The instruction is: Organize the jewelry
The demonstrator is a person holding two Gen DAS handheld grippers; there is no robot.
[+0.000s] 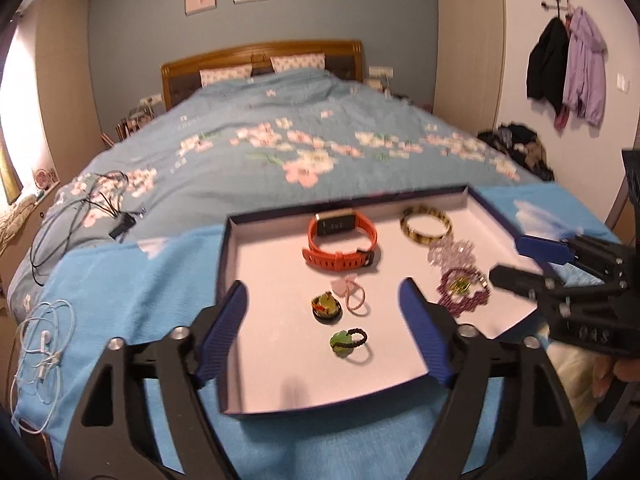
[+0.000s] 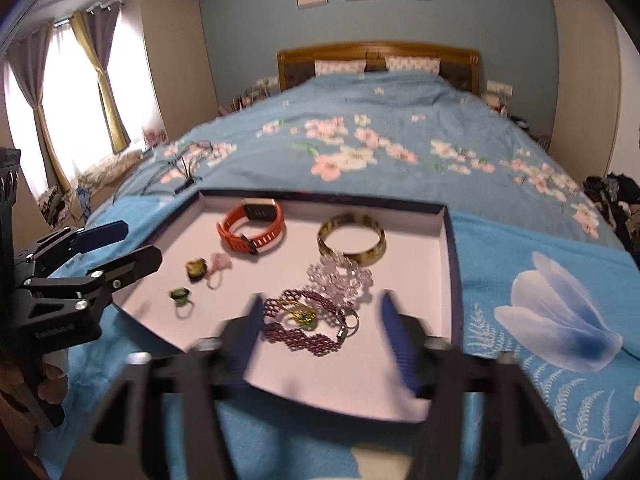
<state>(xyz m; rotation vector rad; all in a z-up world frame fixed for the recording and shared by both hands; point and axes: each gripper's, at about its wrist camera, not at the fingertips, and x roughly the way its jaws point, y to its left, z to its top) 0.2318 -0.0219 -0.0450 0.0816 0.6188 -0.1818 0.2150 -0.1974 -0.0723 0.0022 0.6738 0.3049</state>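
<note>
A shallow white tray (image 1: 256, 360) with dark blue walls lies on the bed; it also shows in the right wrist view (image 2: 400, 376). In it are an orange watch (image 1: 342, 240), a tortoiseshell bangle (image 1: 426, 222), a clear bead piece (image 1: 452, 250), a purple beaded bracelet (image 1: 464, 296), a pink hair tie (image 1: 352, 296), a green-yellow ring (image 1: 326, 307) and a green hair tie (image 1: 348, 340). My left gripper (image 1: 324, 304) is open over the ring and hair ties. My right gripper (image 2: 320, 312) is open around the purple bracelet (image 2: 308, 324), blurred.
The tray sits on a bright blue towel (image 1: 120, 288) at the foot of a floral-quilted bed (image 1: 280, 140). White earphones (image 1: 44, 344) and black cables (image 1: 80, 216) lie at the left. Clothes pile at the right (image 1: 516, 144).
</note>
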